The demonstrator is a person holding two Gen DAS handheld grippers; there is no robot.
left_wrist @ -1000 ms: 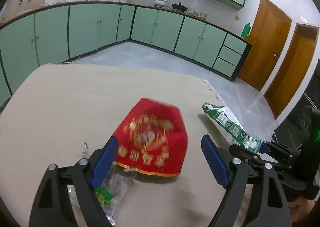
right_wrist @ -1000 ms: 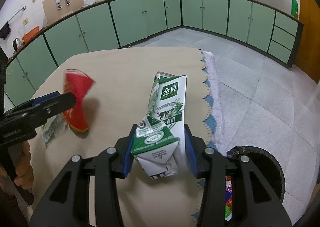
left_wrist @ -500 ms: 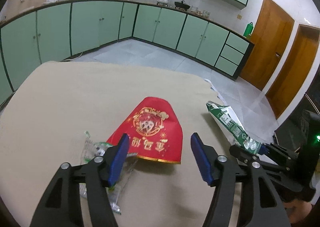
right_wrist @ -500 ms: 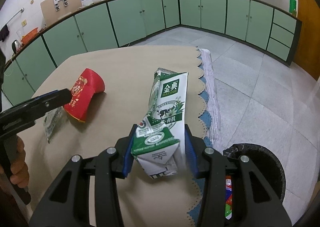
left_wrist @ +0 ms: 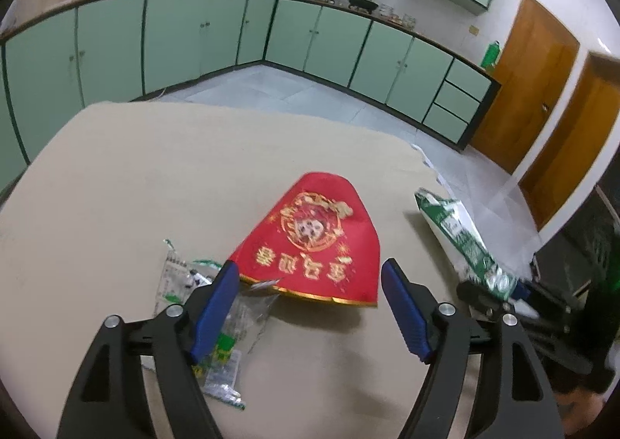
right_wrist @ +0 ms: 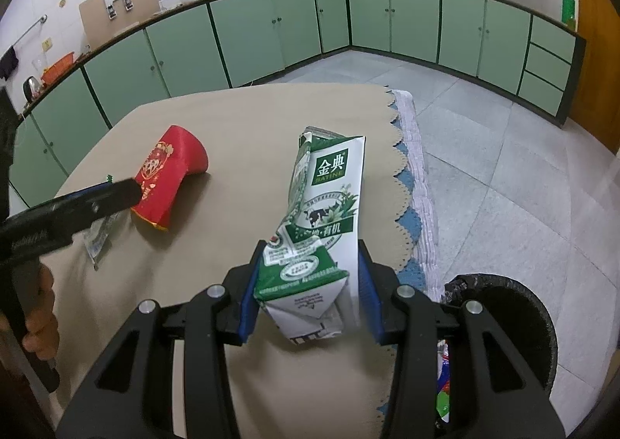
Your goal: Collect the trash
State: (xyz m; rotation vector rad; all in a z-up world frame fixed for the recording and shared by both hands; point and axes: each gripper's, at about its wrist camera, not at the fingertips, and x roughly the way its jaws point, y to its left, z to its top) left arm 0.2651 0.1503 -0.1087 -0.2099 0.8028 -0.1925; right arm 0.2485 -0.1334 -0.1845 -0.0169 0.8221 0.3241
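While right tongs (right_wrist: 308, 286) clamp milk carton (right_wrist: 321, 222) above counter (right_wrist: 240, 121) edge, bin (right_wrist: 503, 307) sits at 4 o'clock. Left tongs (left_wrist: 310, 301) opening, empty, red packet (left_wrist: 314, 245) just ahead at 12, clear wrapper (left_wrist: 217, 326) at 9. Judgement: straddle packet's near edge, close squarely.

**Items on and beside the table: count**

- Red paper cup (left_wrist: 314, 245), crushed: one
- Green-and-white milk carton (right_wrist: 323, 222): one
- Clear plastic wrappers (left_wrist: 221, 326), green print, heaped together: number cannot be told
- Black bin (right_wrist: 531, 307), at 4 o'clock of the carton: one
- Grippers: two
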